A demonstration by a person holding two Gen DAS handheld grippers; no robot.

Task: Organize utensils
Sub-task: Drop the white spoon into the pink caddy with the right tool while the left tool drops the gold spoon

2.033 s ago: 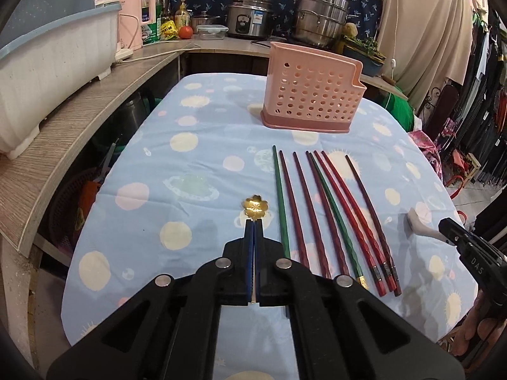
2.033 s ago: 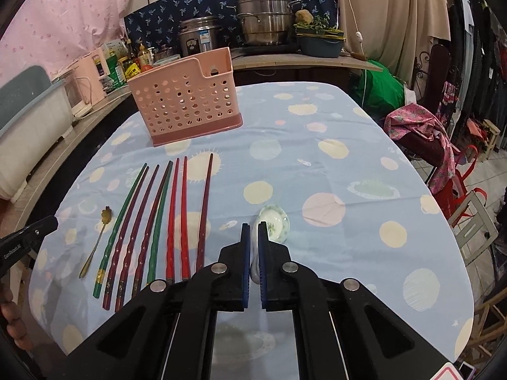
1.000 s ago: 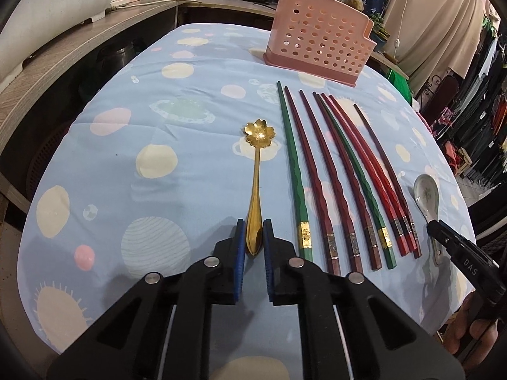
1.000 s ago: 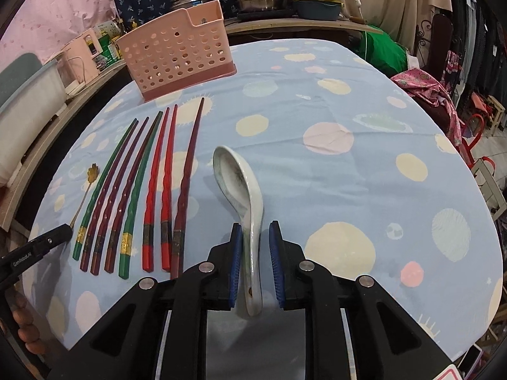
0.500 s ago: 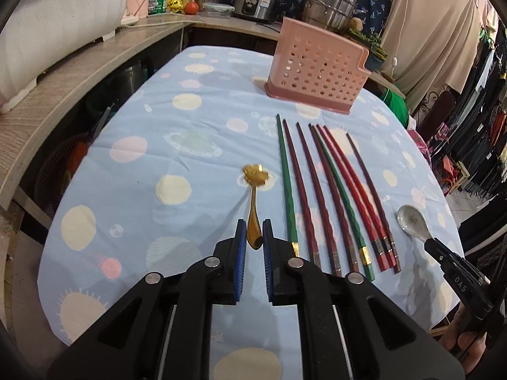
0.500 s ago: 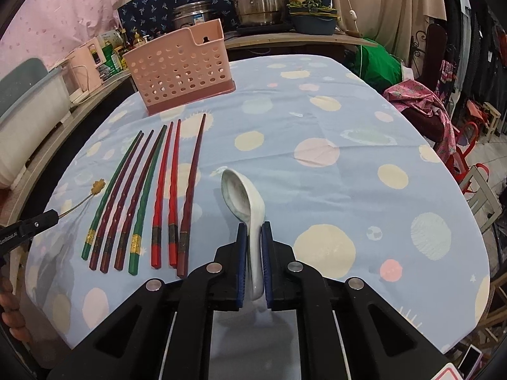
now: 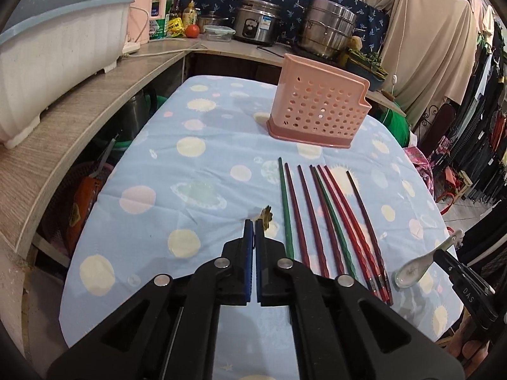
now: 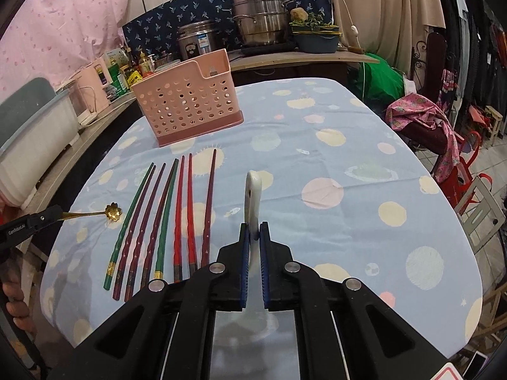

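- Left tool (image 7: 254, 221) is clamped on the gold flower spoon (image 8: 114, 212); the spoon is off the surface (image 7: 196, 171), held near level, bowl pointing toward the chopsticks (image 8: 164, 212).
- Right tool (image 8: 253, 225) pinches the white ceramic spoon (image 8: 252, 190) by its handle, spoon clear of the cloth, seen edge-on.
- Pink perforated holder (image 8: 187, 101) stands at the far end, beyond the chopstick tips, well apart from both tools.
- Judgement: carry step. Tip each spoon handle-down or bowl-down before reaching the holder's open top.
- Take one tool in at a time; the opening looks narrow.
- The ceramic spoon is probably slick and heavy at the bowl: keep the grip firm and lower it rather than drop it.
- Pass above the chopsticks so the row stays undisturbed.
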